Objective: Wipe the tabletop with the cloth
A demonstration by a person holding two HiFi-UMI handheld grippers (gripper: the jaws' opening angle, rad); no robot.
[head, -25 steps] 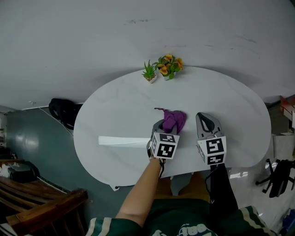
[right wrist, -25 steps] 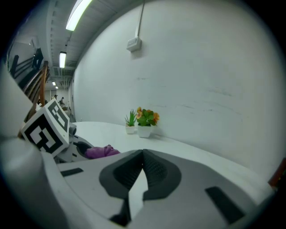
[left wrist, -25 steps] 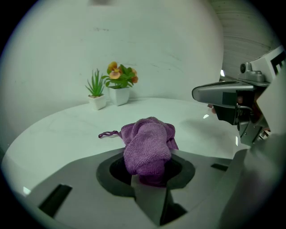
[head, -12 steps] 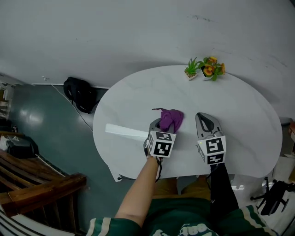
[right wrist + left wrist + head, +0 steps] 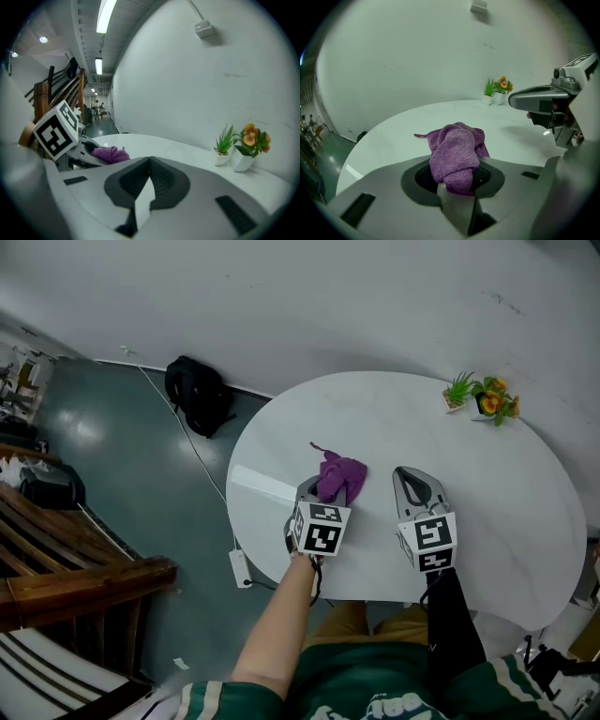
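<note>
A bunched purple cloth (image 5: pixel 336 476) (image 5: pixel 454 152) is pinched in my left gripper (image 5: pixel 324 486) (image 5: pixel 456 180), which is shut on it just over the white oval tabletop (image 5: pixel 487 493). Most of the cloth bulges out ahead of the jaws. My right gripper (image 5: pixel 413 482) (image 5: pixel 148 169) hovers to the right of the cloth, jaws shut together with nothing between them. In the right gripper view the cloth (image 5: pixel 108 154) shows at the left, beside the left gripper's marker cube (image 5: pixel 57 131).
Two small potted plants (image 5: pixel 480 397) (image 5: pixel 241 146) stand at the table's far right edge by the white wall. A black bag (image 5: pixel 199 394) lies on the floor left of the table, with a cable and a plug block (image 5: pixel 237 568). Wooden furniture (image 5: pixel 75 568) fills the lower left.
The head view has swung left, so the table and plants now sit further right in the picture. Both grippers and the cloth keep the same places relative to each other.
</note>
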